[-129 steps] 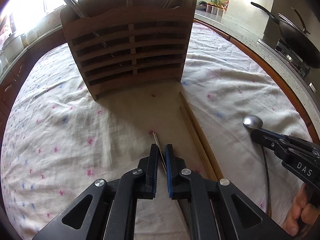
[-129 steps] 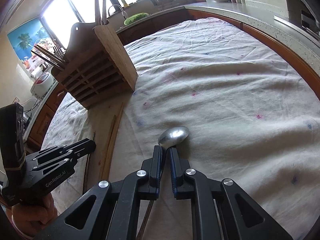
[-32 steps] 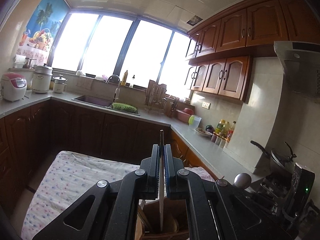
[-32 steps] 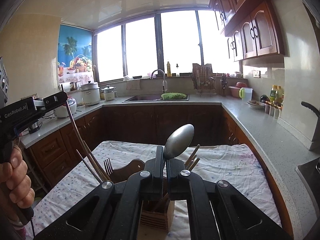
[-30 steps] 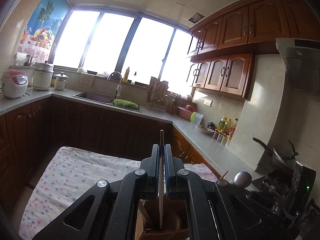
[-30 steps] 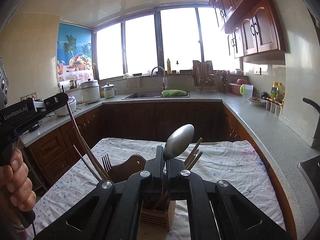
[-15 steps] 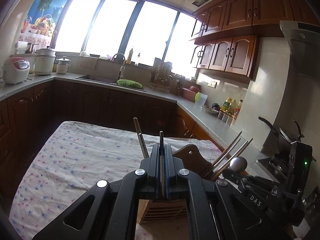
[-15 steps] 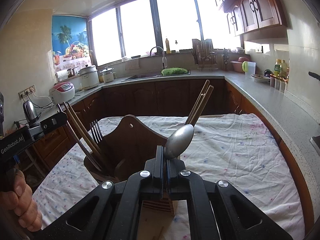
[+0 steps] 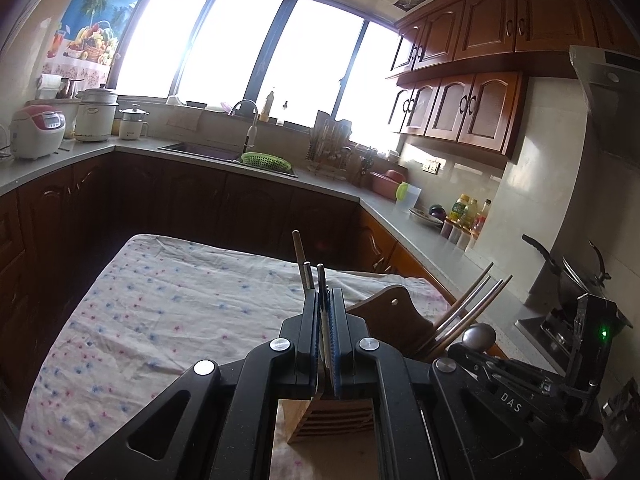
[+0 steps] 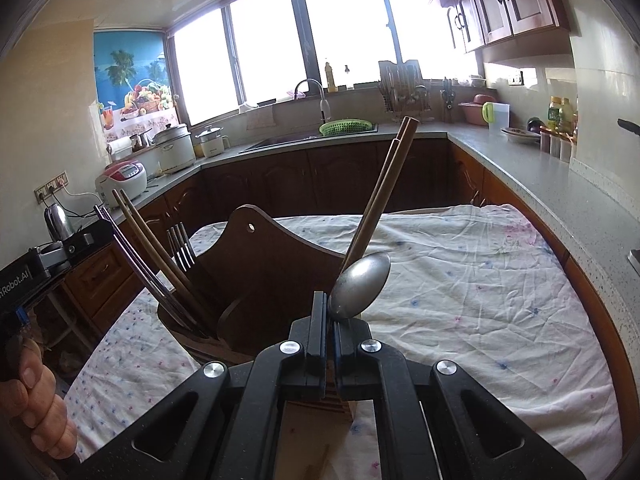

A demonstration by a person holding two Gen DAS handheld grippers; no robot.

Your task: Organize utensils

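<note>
A wooden utensil holder (image 10: 264,276) stands on the cloth-covered table; it also shows in the left wrist view (image 9: 394,318). It holds chopsticks (image 10: 380,196), a fork (image 10: 182,248) and more sticks on its left side. My left gripper (image 9: 327,312) is shut on a thin metal chopstick (image 9: 321,280), held upright above the holder's left compartment. My right gripper (image 10: 328,320) is shut on a metal spoon (image 10: 360,285), bowl up, above the holder's right side. The spoon's bowl also shows in the left wrist view (image 9: 478,336).
The white flowered tablecloth (image 10: 480,280) covers the table. A grey counter (image 10: 540,168) with bottles, a sink and a green basket (image 10: 346,126) runs behind and to the right. A wok (image 9: 576,272) sits on the stove at the right.
Both grippers have come down closer over the holder. The holder and its utensils now stand larger and higher in both views. Both grips are unchanged.
</note>
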